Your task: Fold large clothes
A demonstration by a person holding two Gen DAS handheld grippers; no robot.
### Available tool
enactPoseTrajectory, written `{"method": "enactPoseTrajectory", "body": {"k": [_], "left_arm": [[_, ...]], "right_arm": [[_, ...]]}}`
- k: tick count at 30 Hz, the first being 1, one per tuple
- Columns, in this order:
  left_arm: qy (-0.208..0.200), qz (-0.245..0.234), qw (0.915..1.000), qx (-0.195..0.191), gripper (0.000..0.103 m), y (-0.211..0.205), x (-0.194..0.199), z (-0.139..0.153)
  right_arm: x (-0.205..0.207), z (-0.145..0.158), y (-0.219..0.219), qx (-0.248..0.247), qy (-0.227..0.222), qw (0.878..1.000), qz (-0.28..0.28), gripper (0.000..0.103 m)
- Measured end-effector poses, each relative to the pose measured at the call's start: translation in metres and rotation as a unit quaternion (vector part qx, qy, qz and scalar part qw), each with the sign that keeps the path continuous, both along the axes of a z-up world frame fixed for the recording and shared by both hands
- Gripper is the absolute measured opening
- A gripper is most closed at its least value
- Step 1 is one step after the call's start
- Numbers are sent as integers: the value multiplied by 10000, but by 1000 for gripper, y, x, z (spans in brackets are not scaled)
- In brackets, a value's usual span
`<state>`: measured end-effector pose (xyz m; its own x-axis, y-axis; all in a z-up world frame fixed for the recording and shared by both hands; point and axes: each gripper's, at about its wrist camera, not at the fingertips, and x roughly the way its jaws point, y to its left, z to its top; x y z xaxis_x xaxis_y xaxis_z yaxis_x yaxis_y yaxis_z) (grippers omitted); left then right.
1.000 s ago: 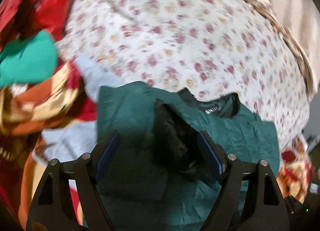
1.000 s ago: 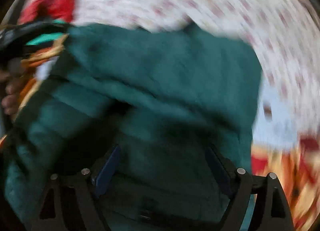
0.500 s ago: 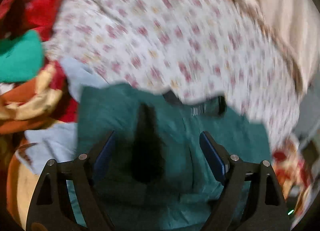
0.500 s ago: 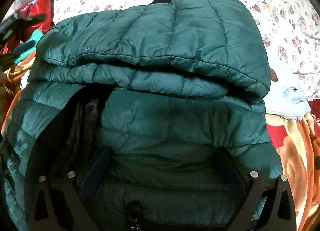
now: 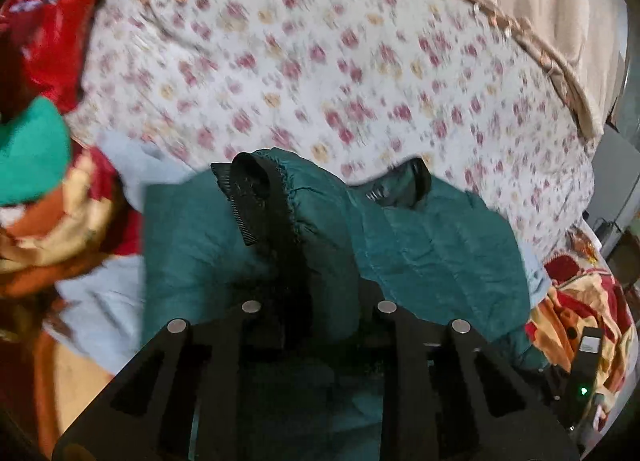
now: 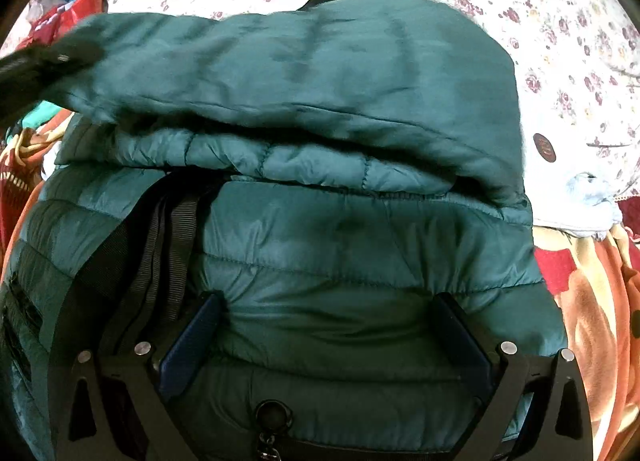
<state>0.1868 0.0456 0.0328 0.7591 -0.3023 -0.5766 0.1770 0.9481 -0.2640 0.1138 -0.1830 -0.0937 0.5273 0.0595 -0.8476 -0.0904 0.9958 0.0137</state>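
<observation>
Our left gripper (image 5: 316, 301) pinches the black-trimmed cuff of the dark green quilted puffer jacket (image 6: 340, 229), while our right gripper (image 6: 328, 333) rests wide open on its padded body. The jacket lies on the floral-print bedsheet (image 5: 320, 73); we judge it light, springy and slick, best gripped at seams or cuffs.

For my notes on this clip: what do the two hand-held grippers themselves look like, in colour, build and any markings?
Both are matte black frames with triangular cut-outs and round silver rivets. The right hand-held gripper has flat dark-blue pads on the inner faces of its fingers; a small metal ring hangs at its base. On the left hand-held gripper the pads are hidden. No cables, lettering or sleeves show.
</observation>
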Motion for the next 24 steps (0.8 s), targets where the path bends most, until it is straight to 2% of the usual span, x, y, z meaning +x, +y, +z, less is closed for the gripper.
{"method": "enactPoseTrajectory", "body": {"k": [2,4,7,8,9,10,14,16,18,21,23,24], "left_arm": [[-2,192,9998,-45,21,19,-4,2],[180,371,9991,0,21,32,2,-6],[878,587,9944,87,24,37,20,-40],[1188,653,9908,40,31,37,26,-56],[1294,706,9891,10,37,36,27,-63],[1273,752,9890,31,37,34,26,-64],[1074,808,9903,339,63,26,15,-49],[803,1022,9909,335,63,33,7,-38],[473,1430,9876,441,64,45,1,-22],[-79,1926,9805,377,64,63,-7,-3],[-212,1755,9842,7,64,69,-5,5],[-195,1640,9863,-33,64,68,-1,5]], "right_arm": [[-1,0,-1,-2,-3,10000,1,103],[-1,-1,0,-1,-23,10000,-5,103],[-2,2,-3,15,-27,10000,-7,103],[-3,2,-4,25,-26,10000,-5,103],[-2,2,-5,40,-20,10000,-3,103],[-2,2,-6,60,-3,10000,5,103],[0,11,-12,103,147,9998,90,103],[0,19,-14,170,209,9994,215,102],[-5,31,-19,222,57,9994,258,102],[-15,62,-36,352,-446,9983,145,100],[-18,84,-51,387,-915,9950,-91,96],[-19,95,-63,425,-1266,9905,-321,95]]}}
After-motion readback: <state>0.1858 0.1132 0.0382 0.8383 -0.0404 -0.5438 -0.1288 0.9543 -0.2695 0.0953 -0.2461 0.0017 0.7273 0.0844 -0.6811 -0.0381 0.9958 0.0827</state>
